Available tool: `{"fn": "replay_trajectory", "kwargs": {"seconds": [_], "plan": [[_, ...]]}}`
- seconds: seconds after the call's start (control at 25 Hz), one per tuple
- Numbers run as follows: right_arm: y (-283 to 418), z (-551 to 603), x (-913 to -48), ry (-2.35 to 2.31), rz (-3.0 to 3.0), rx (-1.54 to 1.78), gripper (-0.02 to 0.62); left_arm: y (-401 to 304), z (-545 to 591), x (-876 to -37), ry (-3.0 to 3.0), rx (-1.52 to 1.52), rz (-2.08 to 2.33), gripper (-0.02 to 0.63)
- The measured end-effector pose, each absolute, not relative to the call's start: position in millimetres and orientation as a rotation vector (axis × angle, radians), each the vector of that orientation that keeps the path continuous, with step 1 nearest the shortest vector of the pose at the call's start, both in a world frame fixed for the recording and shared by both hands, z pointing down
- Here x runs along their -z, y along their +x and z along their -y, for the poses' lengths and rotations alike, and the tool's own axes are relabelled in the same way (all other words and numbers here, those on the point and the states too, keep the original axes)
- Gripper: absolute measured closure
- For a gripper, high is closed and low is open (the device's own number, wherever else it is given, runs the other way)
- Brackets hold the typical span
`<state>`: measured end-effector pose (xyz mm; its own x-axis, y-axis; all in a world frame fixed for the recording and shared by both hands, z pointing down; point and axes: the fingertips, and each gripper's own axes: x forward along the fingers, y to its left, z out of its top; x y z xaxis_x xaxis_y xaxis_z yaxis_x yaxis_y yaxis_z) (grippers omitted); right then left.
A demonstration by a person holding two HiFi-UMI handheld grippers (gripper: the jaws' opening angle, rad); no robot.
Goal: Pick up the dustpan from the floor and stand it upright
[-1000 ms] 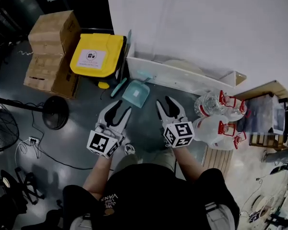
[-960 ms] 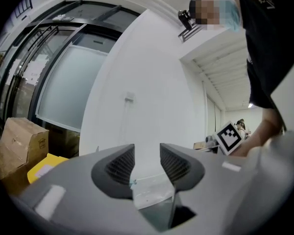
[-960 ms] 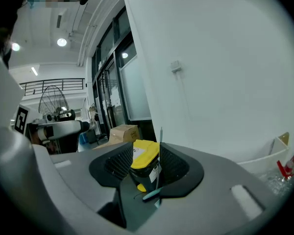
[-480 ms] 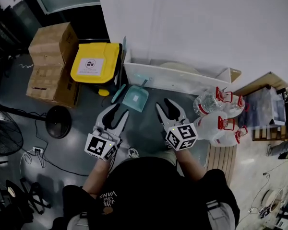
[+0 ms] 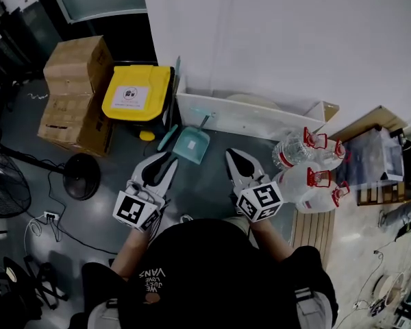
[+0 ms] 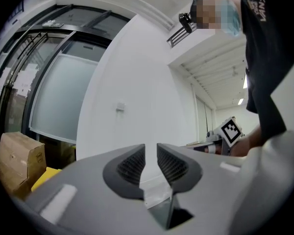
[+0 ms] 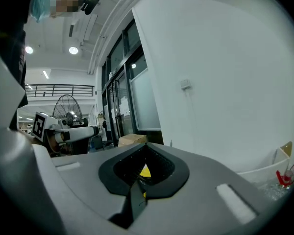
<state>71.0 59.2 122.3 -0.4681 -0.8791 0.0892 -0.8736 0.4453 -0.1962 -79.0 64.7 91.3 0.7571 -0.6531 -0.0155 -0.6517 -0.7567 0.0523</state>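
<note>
A teal dustpan (image 5: 191, 144) lies flat on the dark floor, its handle pointing up toward a long white tray (image 5: 260, 120) at the wall's foot. My left gripper (image 5: 162, 162) hovers just below and left of it, apart from it. Its jaws are closing, a narrow gap remains, and nothing is between them (image 6: 151, 150). My right gripper (image 5: 235, 155) hangs to the dustpan's right, shut with nothing in it (image 7: 146, 150). Both point level at the white wall. Neither gripper view shows the dustpan.
A yellow-lidded bin (image 5: 135, 92) and stacked cardboard boxes (image 5: 72, 88) stand left of the dustpan, with a teal stick (image 5: 167, 138) between bin and dustpan. Big water bottles (image 5: 307, 177) lie at the right. A round fan base (image 5: 82, 177) and cables sit on the floor at left.
Both grippers have drawn back from the dustpan toward the person. The right jaws have closed fully and the left jaws have narrowed.
</note>
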Motion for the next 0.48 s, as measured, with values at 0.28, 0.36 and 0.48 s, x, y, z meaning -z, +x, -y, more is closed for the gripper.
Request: {"fn": "replay_trajectory", "kwargs": {"seconds": [0.28,0.36,0.48], "plan": [[68.7,-73.9,-126.5,-1.632,-2.678,0.333,0.592,-88.4,-81.9,-91.6,2.907,0.040,1.057,0.551],[67.3,-75.3,-126.5,-1.634,-2.692,0.327,0.592,-91.2,-83.8,-91.6,2.915,0.061,1.060,0.552],[64.6,-80.0,-127.6,-1.648,-2.723,0.307,0.592,-95.4,-89.5,-94.4,2.887,0.039,1.078,0.552]]}}
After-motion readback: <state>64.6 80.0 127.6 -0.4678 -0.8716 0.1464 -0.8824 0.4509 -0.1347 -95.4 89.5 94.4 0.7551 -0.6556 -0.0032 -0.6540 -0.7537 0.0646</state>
